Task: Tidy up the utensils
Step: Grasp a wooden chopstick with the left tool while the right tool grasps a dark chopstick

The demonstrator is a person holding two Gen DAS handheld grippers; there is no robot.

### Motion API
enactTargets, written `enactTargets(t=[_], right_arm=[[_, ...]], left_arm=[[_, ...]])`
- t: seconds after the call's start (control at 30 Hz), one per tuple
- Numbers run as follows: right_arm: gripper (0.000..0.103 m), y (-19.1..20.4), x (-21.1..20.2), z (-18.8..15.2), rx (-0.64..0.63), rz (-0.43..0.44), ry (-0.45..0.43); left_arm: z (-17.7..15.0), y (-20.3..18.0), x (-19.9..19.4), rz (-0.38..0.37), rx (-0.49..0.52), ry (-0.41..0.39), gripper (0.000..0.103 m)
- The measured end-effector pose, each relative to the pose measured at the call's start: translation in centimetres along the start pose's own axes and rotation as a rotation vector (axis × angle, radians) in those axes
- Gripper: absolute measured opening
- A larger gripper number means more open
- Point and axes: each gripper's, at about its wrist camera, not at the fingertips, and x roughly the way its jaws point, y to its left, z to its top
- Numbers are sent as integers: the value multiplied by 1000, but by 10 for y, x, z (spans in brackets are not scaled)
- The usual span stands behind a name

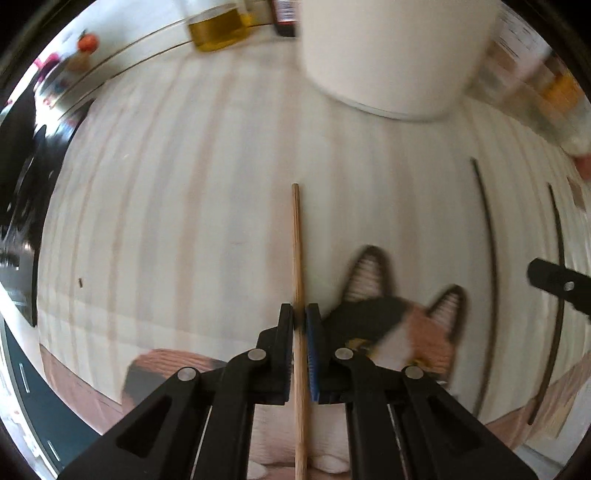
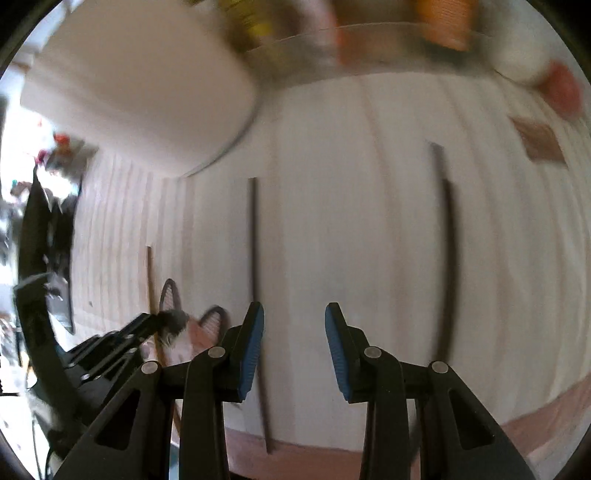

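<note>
The left gripper points down over a pale wooden table with its jaws clamped on a light wooden chopstick, which runs between the blue pads and sticks out ahead of the fingertips toward a large white container at the far side of the table. Just right of that gripper lies a cat-shaped mat with pointed ears, black, orange and white. Further right, two dark chopsticks lie flat on the table, well apart from each other: the nearer dark chopstick and the farther dark chopstick. The right gripper hovers above the table with its jaws apart and nothing between them; one dark chopstick passes just beside its left finger, seemingly lying on the table below it rather than touching, though blur makes this hard to settle, while the other lies off to its right. Behind the white container stand a bottle of yellow oil and other blurred kitchen items that cannot be made out.
</note>
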Motion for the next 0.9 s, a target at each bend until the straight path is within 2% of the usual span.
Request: enactTargets(t=[0.13, 0.2, 0.27, 0.37, 0.6, 0.7, 0.77, 0.9], right_arm=[[38, 34, 31, 11, -109, -113, 81], [34, 48, 33, 10, -166, -165, 67], [22, 57, 36, 3, -220, -217, 58], [8, 52, 36, -11, -221, -214, 81], [8, 24, 37, -31, -126, -152, 147], [8, 23, 39, -28, -102, -152, 149], [8, 22, 42, -24, -107, -162, 148], [8, 34, 46, -15, -95, -165, 149]], left_arm=[[2, 25, 1, -59, -47, 14, 5], [1, 34, 1, -104, -67, 24, 6], [-1, 47, 1, -168, -88, 47, 7], [-4, 63, 4, -234, -81, 90, 8], [-20, 52, 0, -201, -1, 94, 12], [-14, 41, -3, -194, 14, 101, 12], [-3, 11, 2, -187, 25, 105, 12], [4, 1, 3, -158, 71, 103, 12]])
